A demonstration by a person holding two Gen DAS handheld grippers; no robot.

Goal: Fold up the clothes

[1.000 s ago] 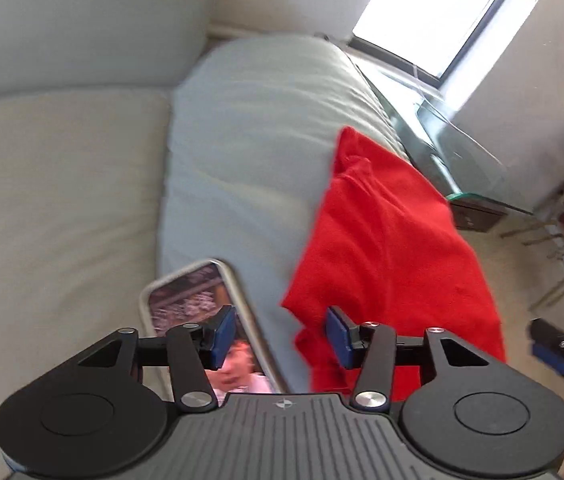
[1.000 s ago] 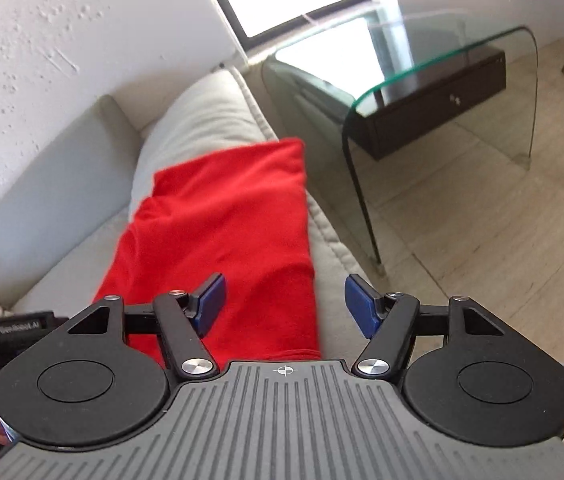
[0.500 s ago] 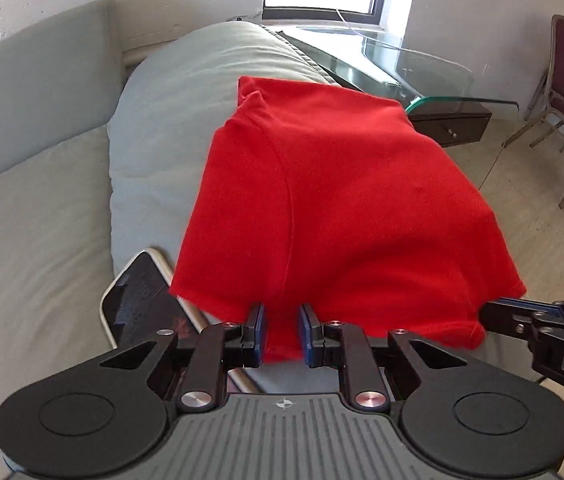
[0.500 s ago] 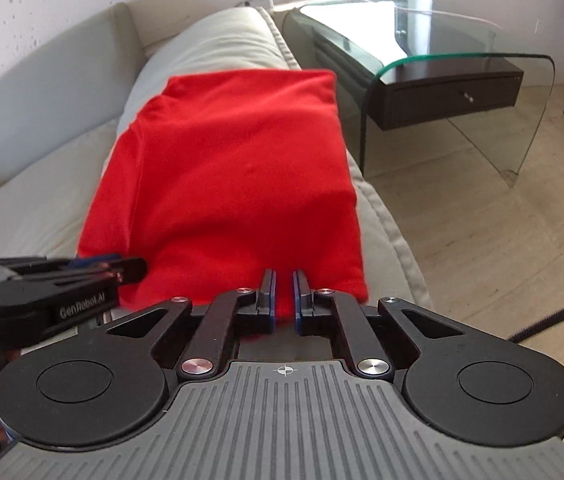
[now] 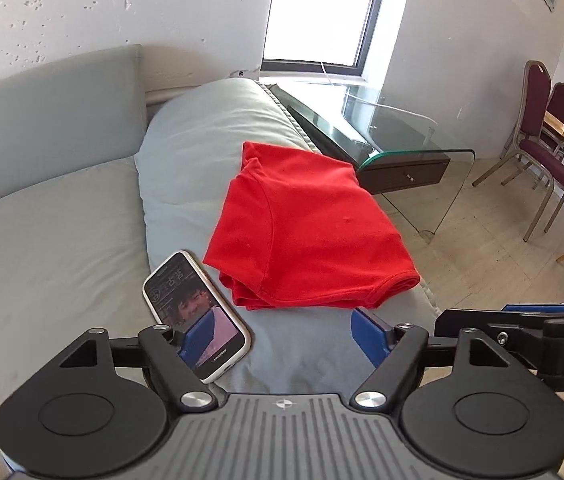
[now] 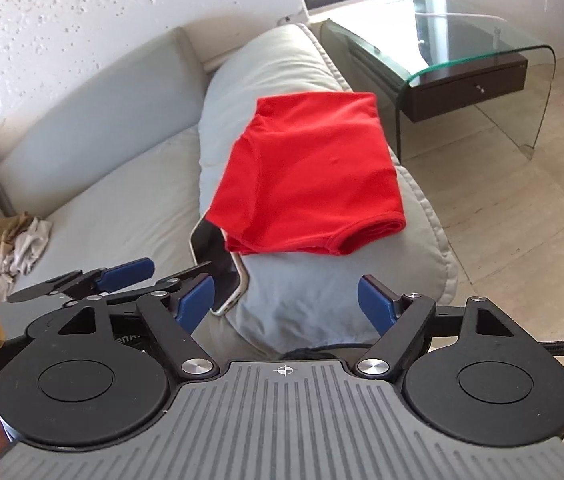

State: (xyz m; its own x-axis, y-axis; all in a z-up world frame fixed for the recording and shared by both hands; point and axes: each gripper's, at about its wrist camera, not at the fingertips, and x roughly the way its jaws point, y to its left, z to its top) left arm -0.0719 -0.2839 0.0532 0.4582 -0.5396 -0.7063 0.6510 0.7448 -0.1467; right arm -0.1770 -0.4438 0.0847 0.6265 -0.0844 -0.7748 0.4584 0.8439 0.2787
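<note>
A red shirt (image 5: pixel 306 228) (image 6: pixel 310 176) lies folded into a compact stack on the rounded grey sofa arm (image 5: pixel 210 148) (image 6: pixel 294 288). My left gripper (image 5: pixel 282 336) hangs above and short of it, its jaws opening with nothing between them; its blue pads stand wide apart. My right gripper (image 6: pixel 286 304) is likewise pulled back from the shirt's near edge, jaws opening and empty. The left gripper (image 6: pixel 154 276) shows at the lower left of the right wrist view, and the right gripper (image 5: pixel 522 316) at the right edge of the left wrist view.
A phone (image 5: pixel 198 316) (image 6: pixel 218 260) with a lit screen lies on the sofa arm, touching the shirt's left corner. A glass side table (image 5: pixel 410 136) (image 6: pixel 462 40) stands right of the sofa. Two maroon chairs (image 5: pixel 546 140) are beyond. Crumpled cloth (image 6: pixel 18 248) sits on the seat cushion.
Both grippers closed on the shirt's near edge half a second ago, then let go, opened wide and drew back and up. The shirt now lies folded smaller on the arm.
</note>
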